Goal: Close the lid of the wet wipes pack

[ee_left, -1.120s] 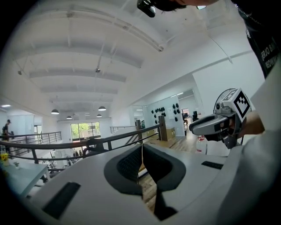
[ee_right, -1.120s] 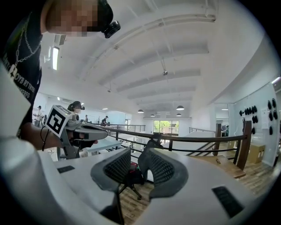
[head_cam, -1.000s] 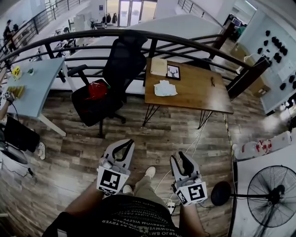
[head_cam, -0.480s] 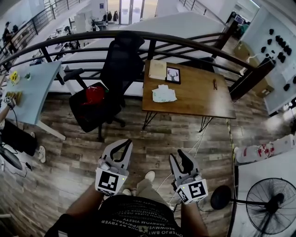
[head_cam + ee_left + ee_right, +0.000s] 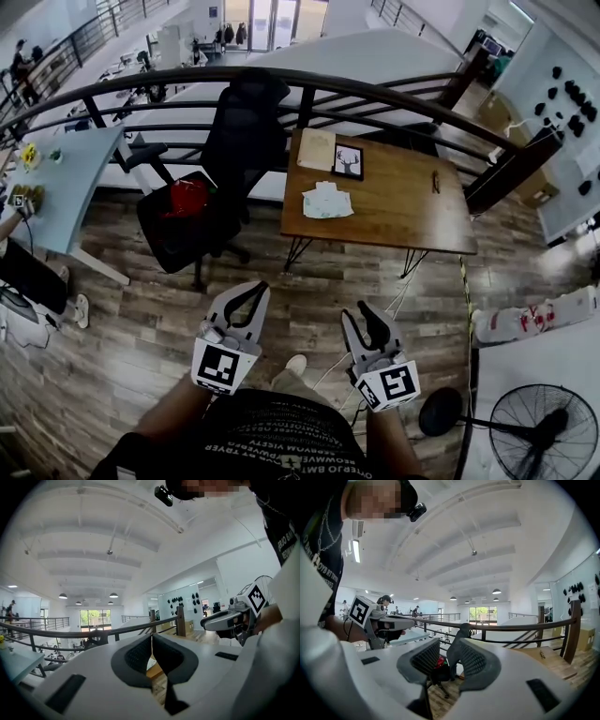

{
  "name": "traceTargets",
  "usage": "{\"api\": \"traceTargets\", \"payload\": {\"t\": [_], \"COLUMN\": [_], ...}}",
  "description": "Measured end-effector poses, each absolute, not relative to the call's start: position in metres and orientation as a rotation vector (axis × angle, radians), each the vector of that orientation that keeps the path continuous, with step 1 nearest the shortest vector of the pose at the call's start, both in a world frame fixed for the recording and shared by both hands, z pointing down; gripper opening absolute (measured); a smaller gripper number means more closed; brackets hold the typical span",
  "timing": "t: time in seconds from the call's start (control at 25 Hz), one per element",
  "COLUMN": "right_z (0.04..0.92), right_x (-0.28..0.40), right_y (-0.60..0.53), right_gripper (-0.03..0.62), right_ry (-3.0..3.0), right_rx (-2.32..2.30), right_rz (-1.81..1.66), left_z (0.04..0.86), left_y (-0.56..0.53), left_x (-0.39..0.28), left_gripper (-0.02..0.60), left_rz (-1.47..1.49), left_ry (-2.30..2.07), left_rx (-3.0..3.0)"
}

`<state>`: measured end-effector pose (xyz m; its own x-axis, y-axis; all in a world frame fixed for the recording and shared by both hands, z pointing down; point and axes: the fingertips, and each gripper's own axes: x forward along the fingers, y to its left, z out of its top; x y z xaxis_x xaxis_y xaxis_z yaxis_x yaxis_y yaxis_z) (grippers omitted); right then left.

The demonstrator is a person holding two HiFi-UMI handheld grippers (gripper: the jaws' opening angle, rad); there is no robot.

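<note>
The wet wipes pack is a small white packet lying on the wooden table ahead of me; its lid is too small to make out. Both grippers hang low in the head view over the plank floor, well short of the table. My left gripper has its fingertips touching, with nothing between them; in the left gripper view the pads meet at a thin slit. My right gripper is open and empty, and in the right gripper view the chair shows through the gap.
A black office chair with a red thing on its seat stands left of the table. A curved railing runs behind. A framed picture and a notebook lie on the table. A pale blue desk sits left, a fan right.
The table and chair have come a little closer and larger in the head view as I walk forward. Both grippers keep the same pose and jaw opening.
</note>
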<state>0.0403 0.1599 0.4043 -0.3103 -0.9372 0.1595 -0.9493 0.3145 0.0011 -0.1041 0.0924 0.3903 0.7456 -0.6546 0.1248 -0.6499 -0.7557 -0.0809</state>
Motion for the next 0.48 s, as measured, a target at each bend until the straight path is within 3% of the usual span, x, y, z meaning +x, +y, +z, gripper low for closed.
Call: {"api": "traceTargets", "payload": {"t": [0.48], "right_z": [0.403], "right_x": [0.115], "right_y": [0.129], "right_gripper": [0.13], "right_ry": [-2.468], "right_rx": [1.725], "right_rz": [0.115], "left_z": [0.393], "left_y": [0.061], "left_x": [-0.03], "left_gripper": [0.031], "left_rz": [-0.193], "left_ry": [1.152], "left_rx": [-2.768]}}
